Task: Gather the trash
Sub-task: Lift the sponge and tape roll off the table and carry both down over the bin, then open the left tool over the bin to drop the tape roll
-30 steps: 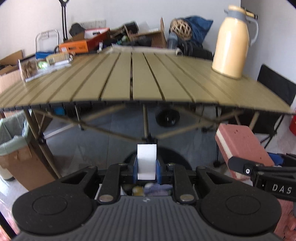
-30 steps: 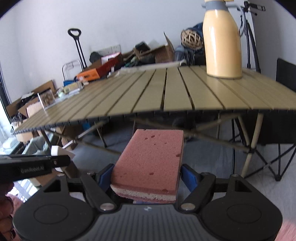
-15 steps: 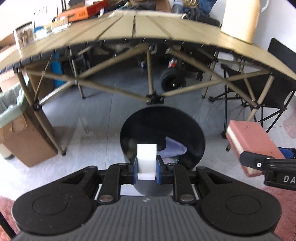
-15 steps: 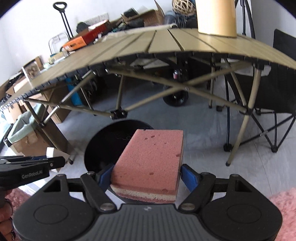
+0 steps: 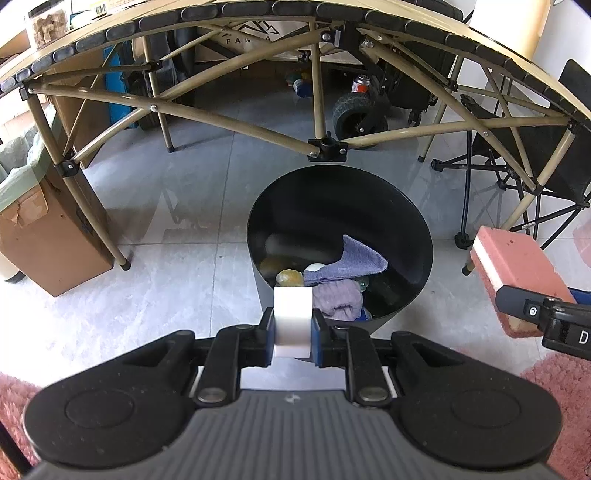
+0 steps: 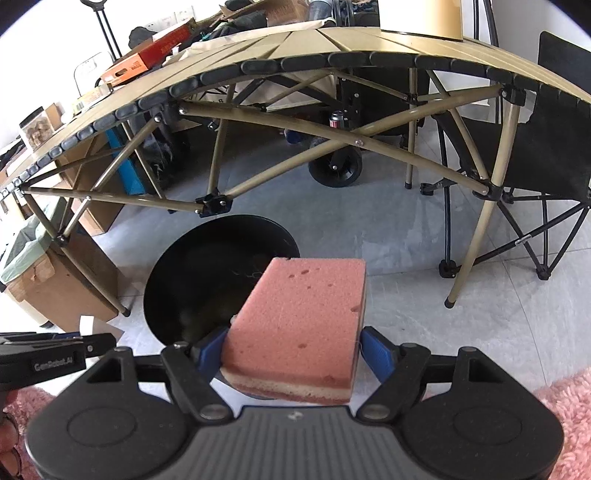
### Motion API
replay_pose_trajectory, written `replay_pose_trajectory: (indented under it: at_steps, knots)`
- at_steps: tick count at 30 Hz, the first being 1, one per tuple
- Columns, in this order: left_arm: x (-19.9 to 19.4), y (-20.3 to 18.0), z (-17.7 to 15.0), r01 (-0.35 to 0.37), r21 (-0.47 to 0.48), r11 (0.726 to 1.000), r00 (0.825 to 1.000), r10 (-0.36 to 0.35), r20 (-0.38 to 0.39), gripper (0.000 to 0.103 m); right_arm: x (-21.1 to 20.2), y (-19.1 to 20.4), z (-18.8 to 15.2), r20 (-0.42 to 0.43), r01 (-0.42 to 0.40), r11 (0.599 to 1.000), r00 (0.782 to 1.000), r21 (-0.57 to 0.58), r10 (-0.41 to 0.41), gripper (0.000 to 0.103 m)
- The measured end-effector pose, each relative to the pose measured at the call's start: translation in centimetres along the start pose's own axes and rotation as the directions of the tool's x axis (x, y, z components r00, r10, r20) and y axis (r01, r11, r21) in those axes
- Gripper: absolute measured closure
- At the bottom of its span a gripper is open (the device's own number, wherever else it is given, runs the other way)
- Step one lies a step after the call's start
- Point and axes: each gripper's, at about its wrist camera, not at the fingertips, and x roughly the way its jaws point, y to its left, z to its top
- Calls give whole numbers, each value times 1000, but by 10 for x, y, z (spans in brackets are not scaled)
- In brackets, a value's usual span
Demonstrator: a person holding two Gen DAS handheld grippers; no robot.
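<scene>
Left wrist view: my left gripper (image 5: 293,325) is clenched on a small white block (image 5: 293,317), its blue pads pressing both sides. Right beyond the block sits the round black trash bin (image 5: 413,221) on the grey tiled floor, close to the near edge of the folding table (image 5: 258,11), whose tan crossed legs span the top of the picture. Inside the bin I can see a blue-grey cloth (image 5: 360,258), a lilac cloth (image 5: 338,299) bunched beneath it, and a yellowish lump (image 5: 290,277) I cannot identify. The block hangs over the bin's near rim. Off to the right, the pink sponge (image 5: 517,266) shows beside the bin, carried by my other gripper. A cardboard box (image 5: 48,236) stands at the left by a table leg.

Right wrist view: my right gripper (image 6: 295,350) is grasping the pink sponge (image 6: 301,317) across its width, pink face up, a pale layer along its near edge. The sponge sits over the right side of the black trash bin (image 6: 192,258), which lies ahead and to the left. My left gripper (image 6: 55,350) pokes in from the left edge, beside the bin. A black folding chair (image 6: 535,147) stands at the right, and pink rug (image 6: 569,398) fringes the lower corners.
</scene>
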Motion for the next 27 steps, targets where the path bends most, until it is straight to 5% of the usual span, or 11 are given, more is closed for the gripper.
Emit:
replay_pose_trajectory:
  at_steps: [27]
  knots:
    - [42,-42,54,3,-26,1000,994,-6,-108,84,18,-43,8,-23,81,981,997,175,-79,27]
